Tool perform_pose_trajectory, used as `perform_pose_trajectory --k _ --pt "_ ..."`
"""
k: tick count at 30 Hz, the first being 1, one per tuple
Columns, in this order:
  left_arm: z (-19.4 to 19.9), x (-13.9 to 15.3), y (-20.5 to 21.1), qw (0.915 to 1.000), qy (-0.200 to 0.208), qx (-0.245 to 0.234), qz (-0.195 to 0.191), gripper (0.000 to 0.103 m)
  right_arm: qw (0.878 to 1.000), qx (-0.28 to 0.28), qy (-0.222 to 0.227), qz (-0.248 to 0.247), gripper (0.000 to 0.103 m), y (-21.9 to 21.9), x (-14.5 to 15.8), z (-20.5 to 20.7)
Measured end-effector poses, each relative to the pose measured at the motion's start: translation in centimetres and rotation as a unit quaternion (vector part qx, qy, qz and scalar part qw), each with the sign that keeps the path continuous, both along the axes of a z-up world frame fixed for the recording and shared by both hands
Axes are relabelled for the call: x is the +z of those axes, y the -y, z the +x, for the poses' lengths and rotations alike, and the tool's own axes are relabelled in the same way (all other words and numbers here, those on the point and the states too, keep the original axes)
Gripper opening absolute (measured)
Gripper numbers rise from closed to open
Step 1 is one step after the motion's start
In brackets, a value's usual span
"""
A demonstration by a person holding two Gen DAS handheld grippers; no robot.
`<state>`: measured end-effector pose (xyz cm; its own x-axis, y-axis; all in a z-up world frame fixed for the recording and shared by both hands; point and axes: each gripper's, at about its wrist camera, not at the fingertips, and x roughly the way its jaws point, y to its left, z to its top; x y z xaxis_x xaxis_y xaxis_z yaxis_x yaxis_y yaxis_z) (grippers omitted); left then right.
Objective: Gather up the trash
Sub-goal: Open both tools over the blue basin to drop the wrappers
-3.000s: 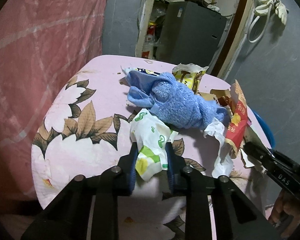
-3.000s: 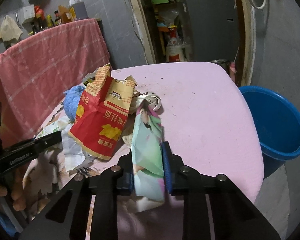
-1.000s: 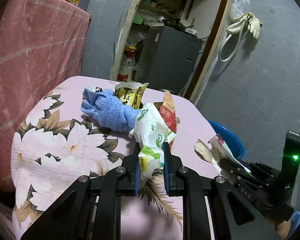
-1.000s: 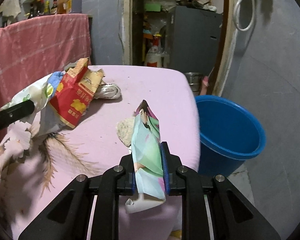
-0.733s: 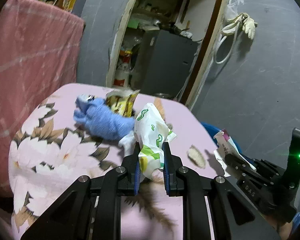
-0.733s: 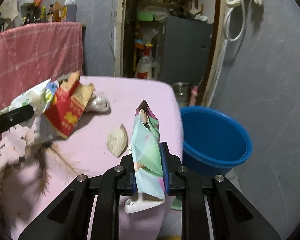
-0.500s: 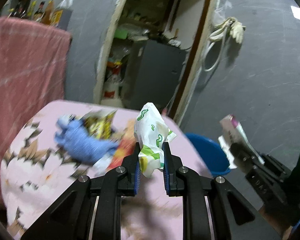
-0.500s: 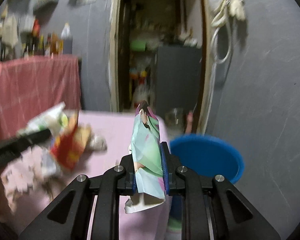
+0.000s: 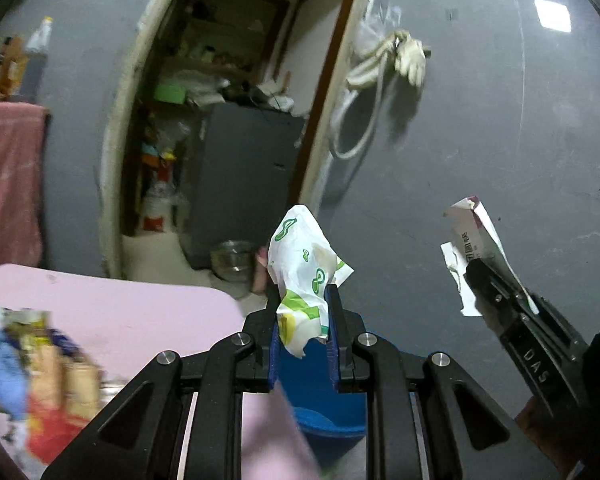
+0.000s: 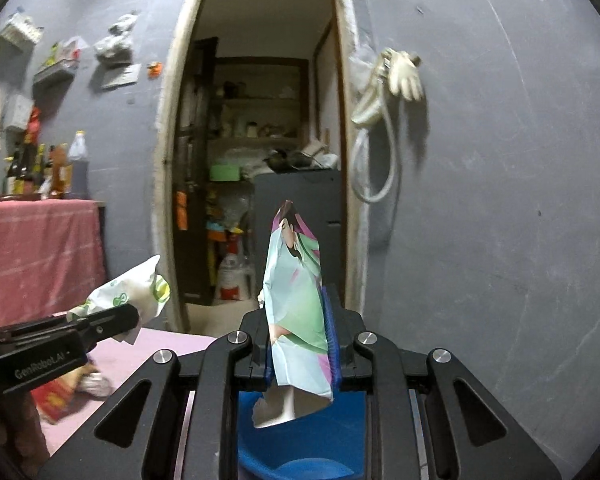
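My left gripper (image 9: pixel 303 316) is shut on a crumpled white and green wrapper (image 9: pixel 303 268) and holds it in the air above the blue bucket (image 9: pixel 320 400). My right gripper (image 10: pixel 298 328) is shut on a pale green wrapper with a cartoon figure (image 10: pixel 296 304), also raised over the blue bucket (image 10: pixel 300 440). The right gripper with its wrapper (image 9: pixel 476 244) shows at the right of the left wrist view. The left gripper with the white and green wrapper (image 10: pixel 128 296) shows at the left of the right wrist view.
The pink table (image 9: pixel 120 304) lies low at the left with a blue towel (image 9: pixel 0 376) and red and yellow wrappers (image 9: pixel 60 400) on it. An open doorway (image 10: pixel 260 160) with a grey cabinet is ahead. A glove and hose (image 10: pixel 384 92) hang on the grey wall.
Both grippers have lifted off the table with their wrappers and swung to the right, from over the pink table to above the blue bucket. Both views now tilt up toward the wall.
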<state>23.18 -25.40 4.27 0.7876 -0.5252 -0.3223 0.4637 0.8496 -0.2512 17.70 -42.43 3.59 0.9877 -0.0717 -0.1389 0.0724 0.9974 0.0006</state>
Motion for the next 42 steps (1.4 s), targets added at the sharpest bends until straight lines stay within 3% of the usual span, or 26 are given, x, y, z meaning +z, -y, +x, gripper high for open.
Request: perform_pose_trajectory --k 7,15,18,20,23,25,30,32,34,36,38,40,42 --pt "5.6 -2.6 5.8 0.996 -0.075 -0.033 0.038 0.016 0.997 -0.027 -0.053 0.041 0.019 5.1 -3.9 3.7" --pt "10.0 -6.5 9.6 0.9833 -0.156 -0.022 0.091 0.016 0.985 -0.016 -0.146 0.092 0.019 7.6 -7.9 7.2" --pt "10.9 -8.2 10.1 0.9775 -0.184 -0.021 0.102 0.019 0.98 -0.012 -0.173 0.097 0.019 7.7 -9.2 7.9" --pt "11.3 -9.3 10.1 0.9735 -0.203 -0.021 0.103 0.029 0.977 -0.01 -0.187 0.103 0.02 7.9 -9.7 8.2" --pt "11.5 -10.0 9.5 0.9719 -0.216 -0.014 0.091 0.035 0.974 -0.006 -0.197 0.109 0.024 8.2 -10.0 8.4" --pt "11.5 -9.9 9.0 0.9721 -0.217 -0.012 0.089 0.036 0.974 -0.005 -0.195 0.111 0.035 8.4 -9.8 8.3" --pt "9.8 -8.3 7.6 0.9793 -0.191 -0.003 0.068 0.043 0.979 -0.005 -0.171 0.111 0.035 8.4 -8.7 7.4" --pt "8.6 -6.9 6.9 0.9842 -0.166 0.004 0.062 0.055 0.982 -0.007 -0.153 0.108 0.04 8.2 -7.8 6.9" --pt "7.6 -5.6 5.9 0.9883 -0.142 0.009 0.055 0.059 0.986 -0.007 -0.13 0.104 0.05 7.8 -6.4 6.1" --pt "6.6 -4.3 4.6 0.9917 -0.119 0.015 0.047 0.066 0.989 -0.004 -0.108 0.1 0.052 7.2 -5.0 5.3" --pt "5.8 -3.1 3.2 0.9941 -0.098 0.03 0.036 0.082 0.991 0.001 -0.09 0.095 0.06 6.5 -3.6 4.8" --pt "5.2 -2.0 1.6 0.9957 -0.08 0.042 0.021 0.084 0.993 0.012 -0.071 0.093 0.079 5.8 -2.4 4.0" --pt "4.4 -1.0 -0.1 0.9963 -0.064 0.056 0.014 0.089 0.994 0.023 -0.054 0.094 0.079 5.0 -1.3 3.1"
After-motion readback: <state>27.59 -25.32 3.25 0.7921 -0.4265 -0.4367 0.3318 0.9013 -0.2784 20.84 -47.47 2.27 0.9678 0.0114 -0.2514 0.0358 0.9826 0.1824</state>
